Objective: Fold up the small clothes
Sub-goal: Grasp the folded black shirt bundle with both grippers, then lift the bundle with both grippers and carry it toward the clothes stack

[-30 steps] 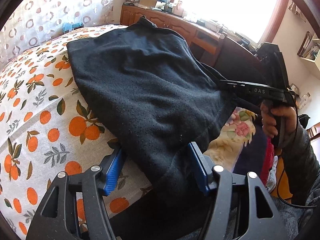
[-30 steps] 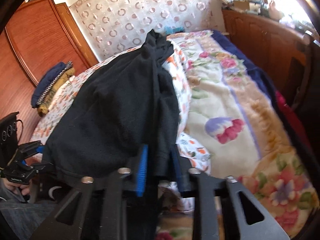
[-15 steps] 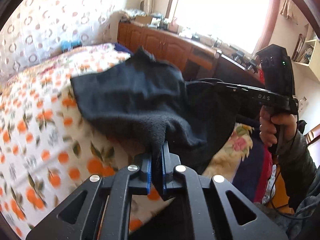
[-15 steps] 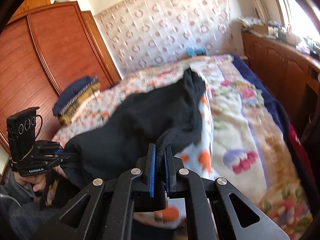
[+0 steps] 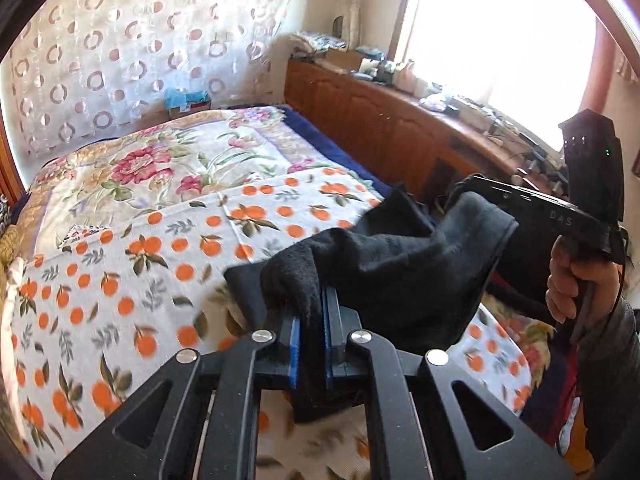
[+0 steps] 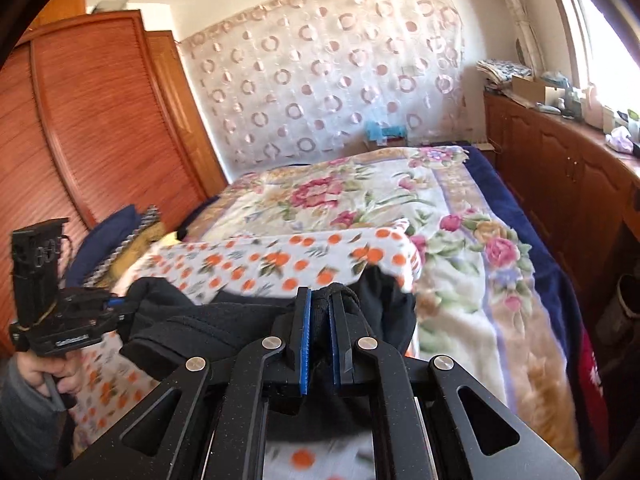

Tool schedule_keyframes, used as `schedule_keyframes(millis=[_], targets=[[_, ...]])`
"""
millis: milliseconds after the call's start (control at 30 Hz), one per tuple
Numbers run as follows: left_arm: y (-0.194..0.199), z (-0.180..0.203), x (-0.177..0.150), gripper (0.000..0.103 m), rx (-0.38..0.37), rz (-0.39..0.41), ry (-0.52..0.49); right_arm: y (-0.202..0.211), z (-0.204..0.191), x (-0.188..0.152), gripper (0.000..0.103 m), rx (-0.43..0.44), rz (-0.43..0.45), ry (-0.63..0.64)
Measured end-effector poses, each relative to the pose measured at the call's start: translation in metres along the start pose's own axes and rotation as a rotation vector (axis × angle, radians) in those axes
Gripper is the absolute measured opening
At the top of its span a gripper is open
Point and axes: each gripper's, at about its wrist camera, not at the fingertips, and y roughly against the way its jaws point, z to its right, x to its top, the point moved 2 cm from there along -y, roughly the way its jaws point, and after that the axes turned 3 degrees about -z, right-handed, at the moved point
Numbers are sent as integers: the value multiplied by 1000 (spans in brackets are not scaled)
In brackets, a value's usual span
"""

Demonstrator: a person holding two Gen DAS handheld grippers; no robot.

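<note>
Now both grippers are clamped on the black garment [image 5: 392, 264], one at each end of its near edge, and the cloth hangs lifted above the orange-print sheet [image 5: 132, 264]

Left gripper [image 5: 311, 334]: blue pads drawn narrow, a pinch of black fleece between them. Right gripper [image 6: 319, 340]: pads likewise narrow on a bunched fold of the same garment; its jaws have just been closing, cloth between them. In the left view the right gripper also shows to the right of the garment, gripped by a hand [image 5: 576, 280]

Position of garment, relative to the orange-print sheet: over its near part, sagging between the two grips; most of the sheet beyond it lies bare. Whether any of the cloth touches the sheet: cannot tell, the lower hem is hidden behind the jaws

Step in hand (judgement): the lift-and-carry stage of a fold, near edge taken up to be brought over toward the far edge

Next move calls for: both hands travelling together over the sheet at matched height, keeping the held edge taut so that the fleece does not bunch, then lowering and releasing only once the edges line up. Risk: thick fleece slipping from a narrow pinch
</note>
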Motion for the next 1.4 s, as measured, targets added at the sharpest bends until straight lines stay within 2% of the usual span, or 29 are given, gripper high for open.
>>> schedule_keyframes(millis=[133, 200, 267, 333, 367, 467, 567, 633, 667, 700, 767, 933, 1067, 1233, 1300, 1367, 1400], targets=[[-7, -17, 10, 13, -1, -8, 13, -38, -4, 4, 7, -38, -41, 11], [-8, -22, 12, 27, -17, -7, 14, -50, -4, 14, 7, -41, -55, 11], [-3, -26, 13, 57, -6, 21, 12, -61, -5, 18, 7, -57, -68, 15], [6, -31, 15, 70, 16, 54, 11, -74, -5, 25, 7, -69, -81, 21], [10, -34, 16, 72, 9, 70, 21, -76, -7, 29, 8, -74, -88, 25], [11, -39, 15, 72, 5, 71, 32, -82, -12, 37, 7, -106, -99, 47], [-2, -38, 8, 72, -22, 32, 45, -75, -14, 43, 9, -125, -76, 47], [-16, -35, 1, 72, -36, -8, 44, -66, -15, 44, 20, -147, -67, 37], [-21, -32, -2, 72, -36, -18, 42, -60, -14, 41, 29, -159, -61, 39], [-28, -30, -6, 72, -32, -38, 43, -53, -16, 39, 45, -168, -51, 48], [-39, -29, -12, 72, -30, -68, 52, -41, -18, 32, 62, -159, -51, 63], [-57, -29, -21, 72, -24, -110, 67, -27, -25, 8, 71, -143, -86, 78], [-72, -35, -27, 72, -26, -151, 102, -49, -22, -8, 73, -133, -188, 66], [-74, -37, -27, 72, -56, -147, 162, -68, -16, -14, 74, -92, -237, -4], [-75, -34, -27, 68, -109, -151, 181, -70, -17, -16, 74, -77, -249, -14], [-74, -30, -27, 54, -98, -146, 174, -72, -15, -13, 74, -61, -265, -14], [-74, -30, -27, 52, -96, -144, 174, -72, -15, -13, 74, -55, -261, -16]])
